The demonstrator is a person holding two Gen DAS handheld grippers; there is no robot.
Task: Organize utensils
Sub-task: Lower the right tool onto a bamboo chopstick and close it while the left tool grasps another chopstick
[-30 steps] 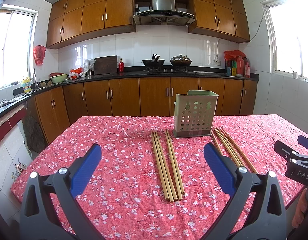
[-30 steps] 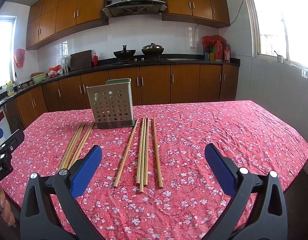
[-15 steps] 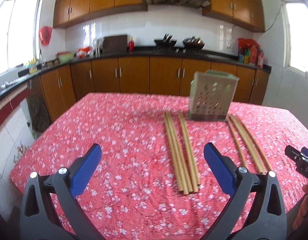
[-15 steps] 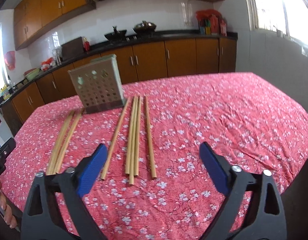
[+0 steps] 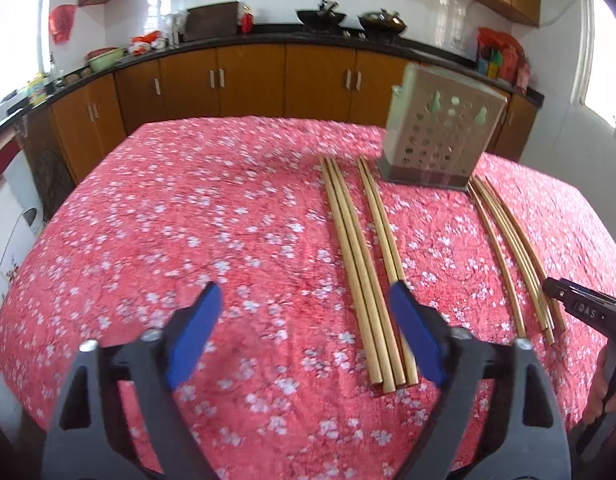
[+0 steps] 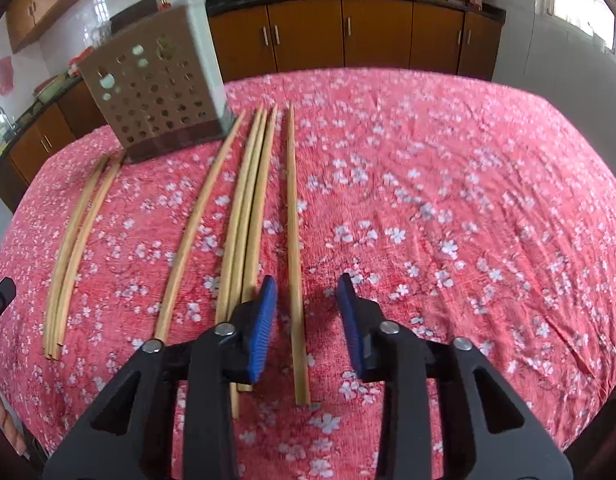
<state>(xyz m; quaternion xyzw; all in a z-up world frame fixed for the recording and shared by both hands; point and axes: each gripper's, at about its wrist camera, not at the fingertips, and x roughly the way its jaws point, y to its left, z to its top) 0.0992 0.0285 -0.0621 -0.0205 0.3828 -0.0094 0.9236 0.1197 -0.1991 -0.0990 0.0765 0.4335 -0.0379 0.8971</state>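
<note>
Closing over the rightmost chopstick (image 6: pixel 295 264), the right gripper (image 6: pixel 305 320) has that single stick running up between its blue pads (image 6: pixel 263 320), which are not yet pressing on it; there is a clear gap on either side. Just left of that stick lies a tight bunch of three chopsticks (image 6: pixel 247 216), whose near ends disappear under the left-hand pad, and further left one loose chopstick (image 6: pixel 191 236) lies on a slant.

The left gripper (image 5: pixel 303 332) is also closing, its jaws wide apart, with only bare cloth between them. Its own set of chopsticks (image 5: pixel 364 264), a group of three with two more just beside, lies off to its right; the two nearest sticks pass behind the right-hand pad (image 5: pixel 412 332), so I cannot tell if it touches them.

Both sets point away toward the perforated utensil holder (image 5: pixel 436 140), which stands upright on the far part of the table, with the sticks' far tips near its base. The flowered red tablecloth (image 5: pixel 187 220) offers broad open room to the left of the left gripper and to the right of the right one (image 6: pixel 468 200). The table's near edge falls away just below both grippers, and the brown kitchen cabinets (image 5: pixel 247 80) stand well beyond the far edge.
</note>
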